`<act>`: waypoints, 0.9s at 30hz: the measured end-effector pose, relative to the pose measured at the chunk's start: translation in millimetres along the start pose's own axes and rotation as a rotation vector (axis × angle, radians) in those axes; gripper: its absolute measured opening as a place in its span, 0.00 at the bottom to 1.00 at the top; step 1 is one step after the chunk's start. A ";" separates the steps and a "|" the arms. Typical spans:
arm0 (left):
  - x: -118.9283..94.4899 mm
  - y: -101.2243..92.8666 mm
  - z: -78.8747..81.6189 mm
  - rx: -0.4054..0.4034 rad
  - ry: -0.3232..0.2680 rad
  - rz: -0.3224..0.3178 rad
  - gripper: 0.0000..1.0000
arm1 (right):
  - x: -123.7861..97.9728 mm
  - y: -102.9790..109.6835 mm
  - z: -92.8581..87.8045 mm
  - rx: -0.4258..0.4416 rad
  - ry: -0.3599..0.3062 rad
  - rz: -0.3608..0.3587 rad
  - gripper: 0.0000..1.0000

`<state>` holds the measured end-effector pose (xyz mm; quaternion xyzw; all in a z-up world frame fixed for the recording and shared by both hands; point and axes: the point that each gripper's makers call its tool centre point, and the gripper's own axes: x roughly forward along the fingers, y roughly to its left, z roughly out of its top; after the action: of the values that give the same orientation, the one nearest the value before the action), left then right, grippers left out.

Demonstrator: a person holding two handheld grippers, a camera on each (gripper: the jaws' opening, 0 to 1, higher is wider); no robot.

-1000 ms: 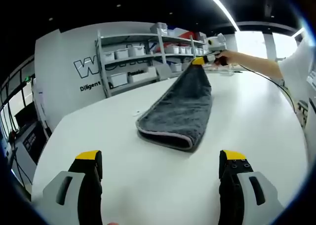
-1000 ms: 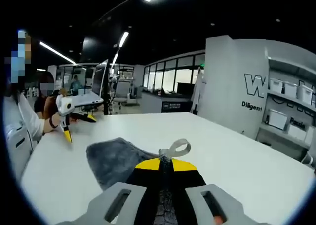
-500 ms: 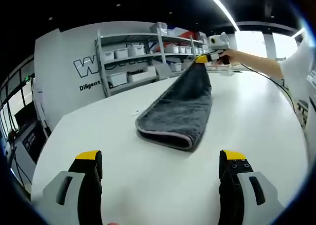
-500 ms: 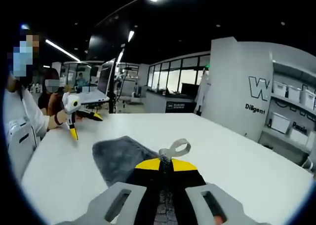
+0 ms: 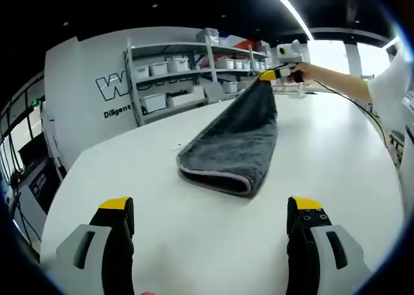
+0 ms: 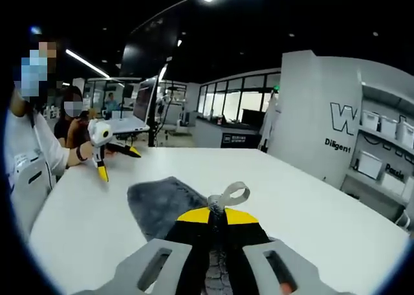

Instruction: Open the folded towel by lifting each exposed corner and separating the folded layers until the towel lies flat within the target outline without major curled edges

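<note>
Hanging from the clamped right claw (image 6: 217, 220), towel (image 5: 229, 146); left claw (image 5: 210, 220) wide, well short.

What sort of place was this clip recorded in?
Probably an open-plan office or lab workspace. A large white table carries the grey towel, metal shelving along the wall holds storage bins, and a laptop sits at the table's far end before glass-walled rooms.

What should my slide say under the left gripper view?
Right gripper lifts one corner of the grey towel off the white table.
</note>
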<state>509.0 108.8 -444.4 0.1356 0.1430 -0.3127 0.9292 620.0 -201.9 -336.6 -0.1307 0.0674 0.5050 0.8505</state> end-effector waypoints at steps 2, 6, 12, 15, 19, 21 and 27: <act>-0.1 -0.2 0.3 0.002 -0.001 0.000 0.97 | -0.6 2.7 0.5 -0.002 0.000 0.005 0.01; -0.3 -0.1 0.6 0.003 -0.001 0.001 0.97 | -1.9 6.2 1.9 -0.010 0.001 0.013 0.01; -0.7 -0.8 1.5 0.005 -0.003 0.000 0.97 | -3.3 9.7 4.1 -0.014 0.000 0.019 0.01; -1.1 -0.6 2.1 0.007 -0.004 0.001 0.97 | -4.0 12.2 4.3 -0.017 0.001 0.022 0.01; -2.1 0.1 3.8 0.008 -0.009 0.003 0.97 | -5.2 14.5 3.2 -0.021 0.007 0.026 0.01; -2.3 0.2 4.2 0.007 -0.011 0.003 0.97 | -6.2 15.4 3.2 -0.023 0.007 0.027 0.01; -2.3 -0.9 4.7 0.009 -0.012 0.001 0.97 | -10.2 17.4 3.8 -0.031 0.010 0.035 0.01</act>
<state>507.5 107.8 -439.3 0.1379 0.1362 -0.3135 0.9296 599.7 -201.5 -333.2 -0.1451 0.0660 0.5202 0.8391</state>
